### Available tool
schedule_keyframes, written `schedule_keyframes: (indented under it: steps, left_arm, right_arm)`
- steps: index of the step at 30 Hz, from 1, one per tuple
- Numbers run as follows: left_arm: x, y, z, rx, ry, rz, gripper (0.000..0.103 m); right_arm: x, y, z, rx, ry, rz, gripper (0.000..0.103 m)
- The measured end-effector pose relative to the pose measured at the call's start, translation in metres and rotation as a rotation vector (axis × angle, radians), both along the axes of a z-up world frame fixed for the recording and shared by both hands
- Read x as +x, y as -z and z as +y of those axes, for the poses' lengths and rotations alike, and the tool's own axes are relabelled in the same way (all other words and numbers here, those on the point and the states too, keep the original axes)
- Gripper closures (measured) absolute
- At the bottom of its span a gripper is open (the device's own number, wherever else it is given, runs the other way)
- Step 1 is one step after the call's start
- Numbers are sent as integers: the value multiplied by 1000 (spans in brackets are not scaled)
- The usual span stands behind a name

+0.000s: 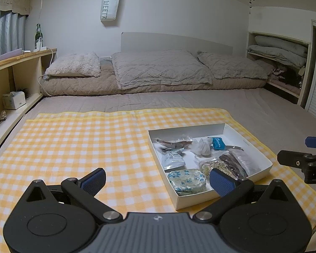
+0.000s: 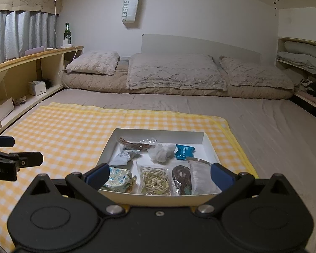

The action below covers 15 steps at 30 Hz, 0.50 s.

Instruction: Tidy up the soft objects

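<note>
A shallow white box (image 1: 180, 200) (image 2: 158, 198) lies on a yellow checked cloth (image 1: 73, 147) (image 2: 63, 130). Inside it are a floral pouch (image 1: 187, 180) (image 2: 118, 178), a grey sachet (image 1: 172, 158), a blue packet (image 1: 218, 143) (image 2: 184, 151), a crumpled clear bag (image 1: 201, 146) (image 2: 160, 152), bagged pale cord (image 2: 155, 182) and bagged brown cord (image 2: 182, 179). My left gripper (image 1: 158, 180) stands open and empty, left of the box over its near-left corner. My right gripper (image 2: 159, 174) is open and empty just before the box's near wall.
The cloth covers part of a grey bed sheet (image 2: 263, 122). Pillows (image 1: 158, 67) lie along the far wall. A wooden shelf unit (image 1: 14, 69) with a green bottle (image 1: 38, 34) runs along the left. An open cupboard with bedding (image 1: 280, 52) is at the right.
</note>
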<state>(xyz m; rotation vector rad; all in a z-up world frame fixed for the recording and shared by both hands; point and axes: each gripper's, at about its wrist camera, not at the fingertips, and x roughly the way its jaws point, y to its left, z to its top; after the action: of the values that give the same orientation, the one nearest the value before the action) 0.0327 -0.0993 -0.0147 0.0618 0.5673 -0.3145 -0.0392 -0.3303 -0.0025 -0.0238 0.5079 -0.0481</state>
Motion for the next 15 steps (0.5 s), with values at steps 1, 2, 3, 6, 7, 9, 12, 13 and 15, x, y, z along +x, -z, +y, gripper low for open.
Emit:
schedule_keyframes:
  steps: [1,2,3,6,7,9,12,13,15]
  left_arm:
    - [0,0,0,0,1,0,0]
    - [0,0,0,0,1,0,0]
    - [0,0,0,0,0,-1,0]
    - [0,0,0,0,-1,0,0]
    - [0,0,0,0,0,0,0]
    - [0,0,0,1,1,0,0]
    - [0,0,0,1,2,0,0]
    - [-1,-1,-1,1,3,1,0]
    - [-1,-1,-1,0,2,2,0]
  right_arm:
    - [0,0,0,1,0,1,0]
    - [0,0,0,1,-1,2,0]
    - [0,0,0,1,-1,2,0]
    - [0,0,0,1,-1,2,0]
    - [0,0,0,1,-1,3,0]
    - [0,0,1,1,-2,2,0]
    - [0,0,1,0,-2,3,0]
    - [0,0,1,0,-2,3,0]
    - [0,0,2,0,-1,3,0]
